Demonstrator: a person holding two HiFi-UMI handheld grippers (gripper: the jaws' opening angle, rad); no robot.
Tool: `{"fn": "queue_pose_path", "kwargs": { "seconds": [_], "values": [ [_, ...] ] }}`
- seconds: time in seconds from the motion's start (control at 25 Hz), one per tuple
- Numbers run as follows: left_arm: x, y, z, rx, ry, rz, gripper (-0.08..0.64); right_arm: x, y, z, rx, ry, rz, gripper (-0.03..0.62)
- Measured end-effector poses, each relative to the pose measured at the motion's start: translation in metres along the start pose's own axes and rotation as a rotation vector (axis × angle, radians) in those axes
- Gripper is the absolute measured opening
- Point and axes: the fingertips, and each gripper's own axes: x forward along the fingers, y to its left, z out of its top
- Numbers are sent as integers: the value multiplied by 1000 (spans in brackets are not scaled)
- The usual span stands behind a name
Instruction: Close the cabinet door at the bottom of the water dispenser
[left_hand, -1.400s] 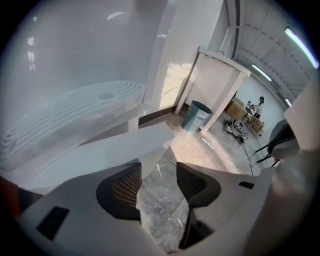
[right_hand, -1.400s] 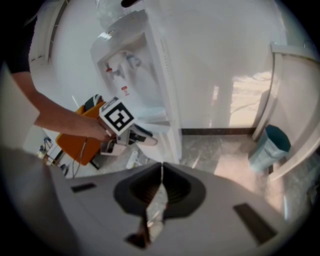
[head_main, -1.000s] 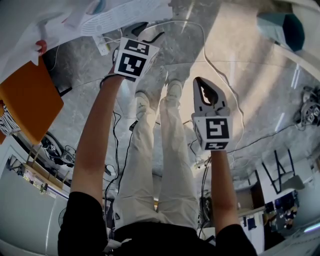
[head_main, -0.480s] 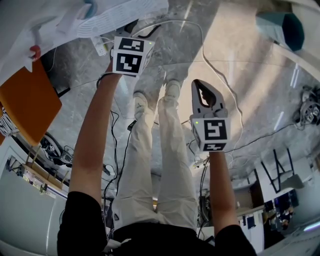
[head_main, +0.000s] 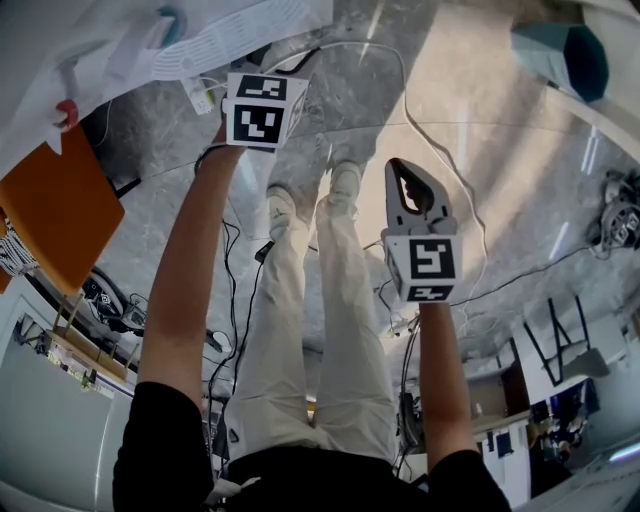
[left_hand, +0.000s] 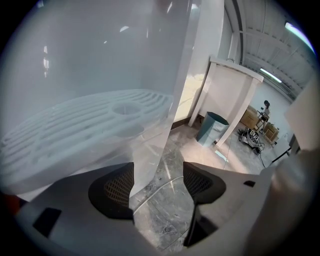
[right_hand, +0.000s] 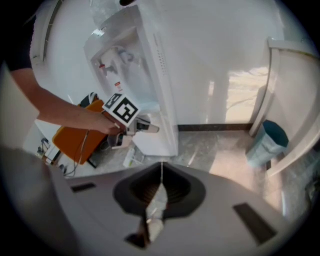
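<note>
The water dispenser (head_main: 215, 35) ran off the head view's upper left edge, its lower front hidden. At the left gripper view's right, a distant person (left_hand: 266, 106) was too small to make out.

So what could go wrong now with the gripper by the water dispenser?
1. The left gripper has just been opening its jaws, but a white panel edge, probably the cabinet door's, is between them untouched. Pulling away crookedly could hook it and swing it open.
2. Cables lie on the floor by the person's shoes; a step back might trip.
</note>
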Motion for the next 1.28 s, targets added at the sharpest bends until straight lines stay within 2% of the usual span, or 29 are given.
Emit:
{"fn": "queue_pose_path", "kwargs": {
  "seconds": [0.28,0.48,0.68,0.8,0.92,1.08,1.28],
  "values": [
    [-3,-2,-7,41,47,-18,305,0,5,1,-6,-2,2,35],
    [-12,-6,-7,22,54,-29,304,-3,6,1,-9,-4,-3,35],
    [-28,-23,-24,2,92,-84,294,-9,14,8,-16,-14,-6,35],
    [-39,-31,-31,11,99,-88,167,-11,15,11,-23,-19,-11,35],
    [-52,-36,-30,18,87,-98,114,-13,17,17,-28,-30,-17,35],
    [-82,-41,-24,-17,61,-101,35,-23,28,29,-32,-47,-19,35],
    [-121,-54,-5,-11,26,-136,12,-40,40,48,23,-53,9,35]
  ]
}}
